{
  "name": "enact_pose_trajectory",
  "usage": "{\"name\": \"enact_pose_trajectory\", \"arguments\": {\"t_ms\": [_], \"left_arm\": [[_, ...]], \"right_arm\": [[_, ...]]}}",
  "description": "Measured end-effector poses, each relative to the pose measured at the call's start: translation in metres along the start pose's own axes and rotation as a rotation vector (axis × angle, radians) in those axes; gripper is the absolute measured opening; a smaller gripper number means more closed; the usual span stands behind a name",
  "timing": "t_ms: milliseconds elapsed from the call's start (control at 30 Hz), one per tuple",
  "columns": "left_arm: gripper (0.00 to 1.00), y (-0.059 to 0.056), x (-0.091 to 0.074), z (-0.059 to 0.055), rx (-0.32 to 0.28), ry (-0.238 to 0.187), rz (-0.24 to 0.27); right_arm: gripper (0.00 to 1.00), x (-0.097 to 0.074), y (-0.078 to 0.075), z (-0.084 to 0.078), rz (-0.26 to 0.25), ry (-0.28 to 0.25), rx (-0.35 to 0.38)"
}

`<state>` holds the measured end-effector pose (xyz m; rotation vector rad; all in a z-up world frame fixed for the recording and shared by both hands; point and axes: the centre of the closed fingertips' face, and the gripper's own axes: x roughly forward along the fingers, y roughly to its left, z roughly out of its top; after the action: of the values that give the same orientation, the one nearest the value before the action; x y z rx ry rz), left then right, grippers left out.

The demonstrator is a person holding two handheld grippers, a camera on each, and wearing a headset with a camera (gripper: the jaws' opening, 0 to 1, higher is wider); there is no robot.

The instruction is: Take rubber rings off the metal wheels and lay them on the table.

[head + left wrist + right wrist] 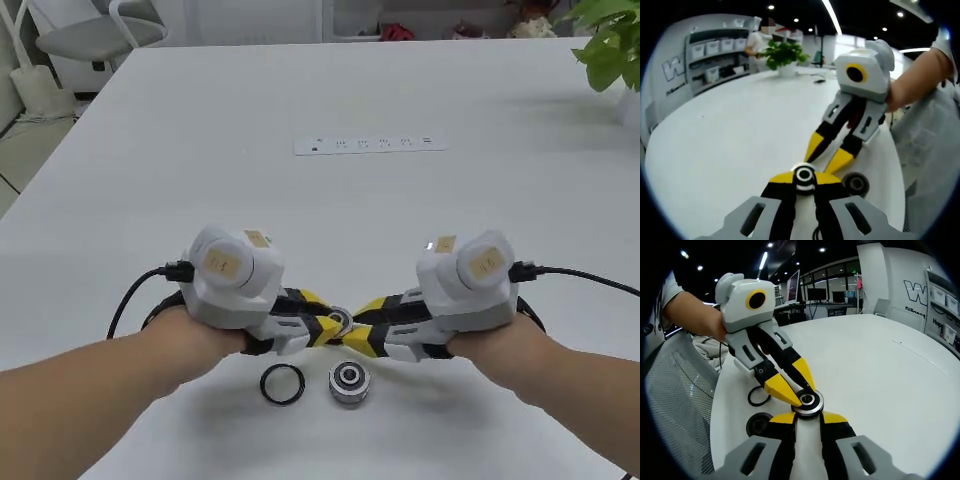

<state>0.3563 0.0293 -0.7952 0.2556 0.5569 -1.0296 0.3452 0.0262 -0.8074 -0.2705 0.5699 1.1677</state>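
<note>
Low over the white table (400,200), the left hand-held gripper (322,330) and the right hand-held gripper (362,322) are both pinching one metal wheel (340,321). A black rubber ring (282,384) and a second wheel (349,381) are lying just underneath, side by side.

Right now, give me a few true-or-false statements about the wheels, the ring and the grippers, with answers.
The left gripper and right gripper meet at one metal wheel: true.
A rubber ring lies on the table: true.
The ring sits on the second metal wheel: false, it lies beside it, apart.
The power strip lies on the near side of the grippers: false, it lies beyond them.
</note>
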Motion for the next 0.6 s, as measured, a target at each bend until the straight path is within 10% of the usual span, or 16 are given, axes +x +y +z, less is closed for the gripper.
{"name": "enact_pose_trajectory", "arguments": {"t_ms": [433, 600], "left_arm": [[0.13, 0.0006, -0.0005, -0.0004, -0.005, 0.002, 0.005], [0.13, 0.0005, -0.0007, -0.0002, -0.004, -0.003, 0.004]], "right_arm": [[0.05, -0.0019, -0.0017, -0.0026, 0.015, 0.01, 0.017], [0.2, -0.0009, -0.0027, 0.0001, 0.013, -0.009, 0.045]]}}
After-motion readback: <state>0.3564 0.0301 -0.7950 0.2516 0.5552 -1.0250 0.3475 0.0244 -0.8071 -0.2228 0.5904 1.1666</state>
